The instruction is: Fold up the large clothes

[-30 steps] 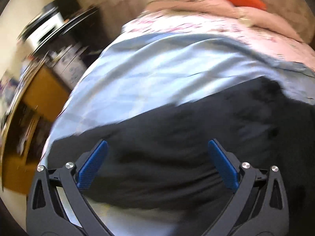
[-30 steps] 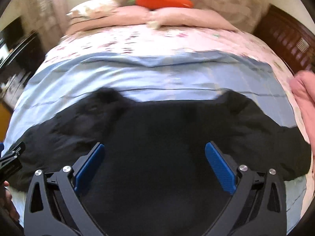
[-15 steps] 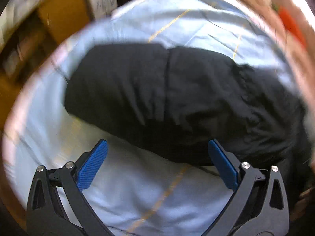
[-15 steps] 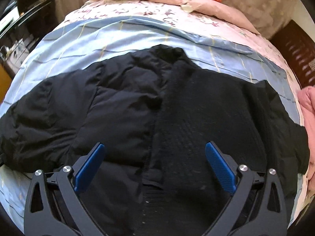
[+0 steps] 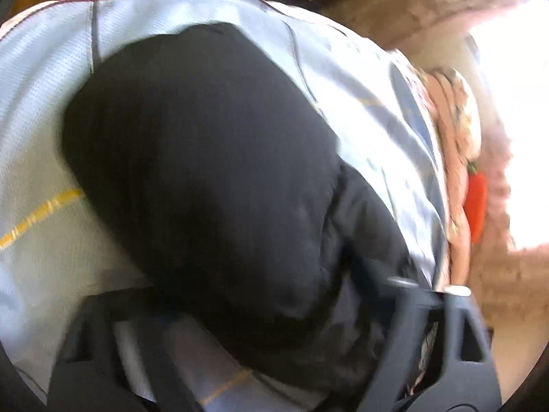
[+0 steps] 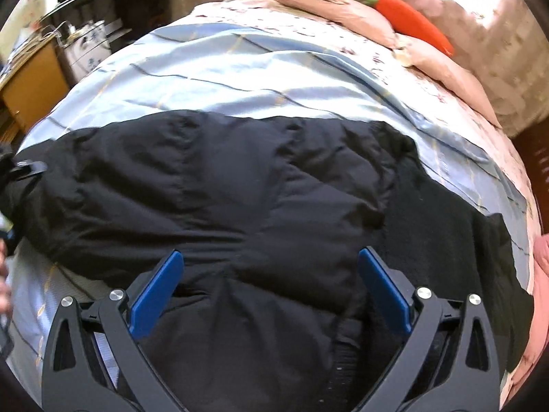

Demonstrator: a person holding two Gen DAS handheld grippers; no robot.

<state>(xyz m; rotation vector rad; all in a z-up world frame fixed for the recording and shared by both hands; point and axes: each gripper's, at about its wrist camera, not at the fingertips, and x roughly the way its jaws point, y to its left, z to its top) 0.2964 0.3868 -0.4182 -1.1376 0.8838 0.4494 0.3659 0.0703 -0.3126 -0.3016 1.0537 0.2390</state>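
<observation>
A large black padded jacket (image 6: 240, 192) lies spread on the light blue bedspread (image 6: 240, 79); its knit inner side (image 6: 446, 240) shows at the right. My right gripper (image 6: 271, 285) is open and empty, hovering over the jacket's lower middle. In the left wrist view the picture is blurred: a black sleeve end (image 5: 206, 171) fills the middle, and my left gripper (image 5: 260, 312) sits low around it with its jaws spread wide apart and the sleeve bulging between them. The left gripper's tip also shows at the left edge of the right wrist view (image 6: 24, 168).
Pink pillows (image 6: 429, 55) and an orange carrot plush (image 6: 411, 24) lie at the bed's head. A yellow cabinet (image 6: 31, 82) and a white appliance (image 6: 85, 51) stand left of the bed. A dark wooden piece is at the right edge.
The left gripper has swung and dropped close onto the left sleeve, which now lies between its jaws. The right gripper has shifted left and lower over the jacket. Both jaws stay spread.
</observation>
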